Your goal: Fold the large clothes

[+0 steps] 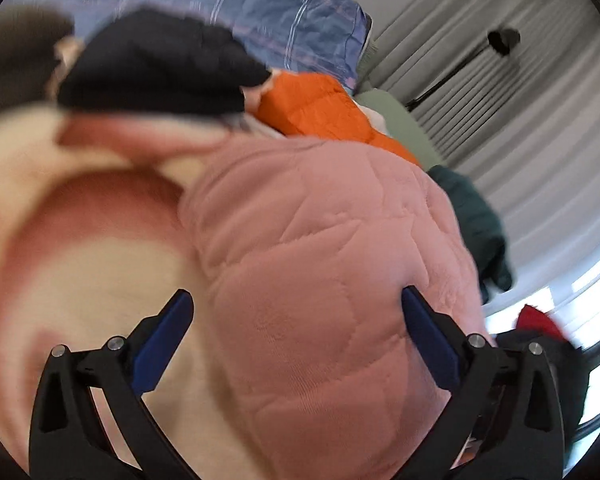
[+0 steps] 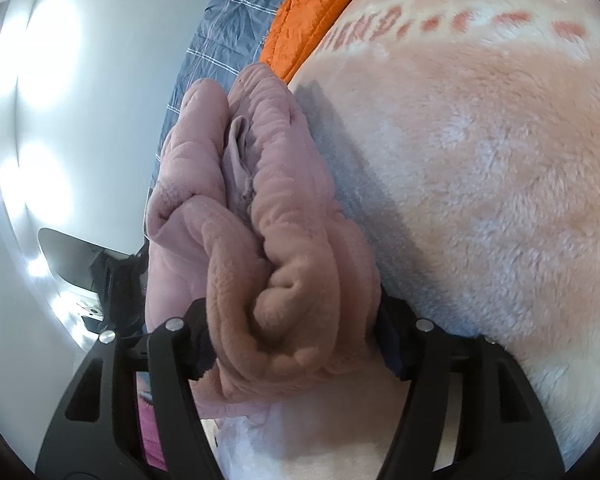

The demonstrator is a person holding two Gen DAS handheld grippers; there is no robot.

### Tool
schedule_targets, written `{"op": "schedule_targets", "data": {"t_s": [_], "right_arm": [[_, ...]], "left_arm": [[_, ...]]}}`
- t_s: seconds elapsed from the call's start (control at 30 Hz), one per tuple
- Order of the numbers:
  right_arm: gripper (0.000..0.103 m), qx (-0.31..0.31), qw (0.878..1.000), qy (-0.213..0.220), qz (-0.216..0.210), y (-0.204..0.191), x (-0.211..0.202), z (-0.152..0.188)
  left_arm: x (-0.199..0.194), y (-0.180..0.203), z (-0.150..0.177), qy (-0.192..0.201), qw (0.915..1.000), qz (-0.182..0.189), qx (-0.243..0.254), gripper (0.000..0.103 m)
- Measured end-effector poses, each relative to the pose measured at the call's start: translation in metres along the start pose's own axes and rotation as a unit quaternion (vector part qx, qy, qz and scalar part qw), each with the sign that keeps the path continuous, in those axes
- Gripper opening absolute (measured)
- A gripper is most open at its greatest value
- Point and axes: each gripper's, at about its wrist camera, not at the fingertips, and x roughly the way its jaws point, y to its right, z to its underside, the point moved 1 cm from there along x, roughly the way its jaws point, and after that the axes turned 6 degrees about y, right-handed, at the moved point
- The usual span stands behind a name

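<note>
Jaws on the right gripper [image 2: 296, 312] are clamped on a bunched fold of the pink fleece [image 2: 260, 208]; left gripper [image 1: 296, 320] is spread wide over its quilted side [image 1: 320, 240], gripping nothing. Looks mid-fold on the blanket [image 2: 480, 200]; left probably needs an edge next.

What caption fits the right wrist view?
Right gripper clamps a bunched pink fleece garment beside a peach plush blanket.

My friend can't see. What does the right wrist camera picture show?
The right claw is shut on a bunched-up pink fleece garment. Beside it is a fuzzy peach blanket, with an orange puffy jacket and blue bedding behind.
</note>
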Motion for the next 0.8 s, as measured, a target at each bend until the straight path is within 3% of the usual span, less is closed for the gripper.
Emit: {"op": "schedule_targets", "data": {"t_s": [0.13, 0.4, 0.47, 0.57, 0.7, 0.8], "right_arm": [[0.067, -0.005, 1.0, 0.0, 0.002, -0.003, 0.003, 0.001], [0.07, -0.015, 1.0, 0.004, 0.01, -0.006, 0.005, 0.001], [0.07, -0.022, 1.0, 0.004, 0.011, -0.008, 0.005, 0.0], [0.061, -0.071, 0.997, 0.013, 0.003, -0.02, -0.003, 0.001], [0.053, -0.194, 0.98, 0.041, 0.018, -0.06, -0.014, 0.006], [0.051, -0.19, 0.98, 0.056, -0.008, -0.069, -0.024, -0.009]], "left_arm": [[0.019, -0.012, 0.002, -0.018, 0.998, 0.046, -0.039, 0.102], [0.022, -0.005, -0.001, -0.012, 0.9985, 0.052, -0.015, 0.102], [0.017, -0.003, -0.001, -0.001, 0.9984, 0.056, -0.004, 0.094], [0.007, 0.011, -0.001, 0.023, 0.9983, 0.046, 0.025, 0.083], [-0.017, 0.049, -0.003, 0.065, 0.9933, 0.022, 0.093, 0.079], [-0.036, 0.079, -0.015, 0.098, 0.9868, 0.033, 0.124, 0.076]]}}
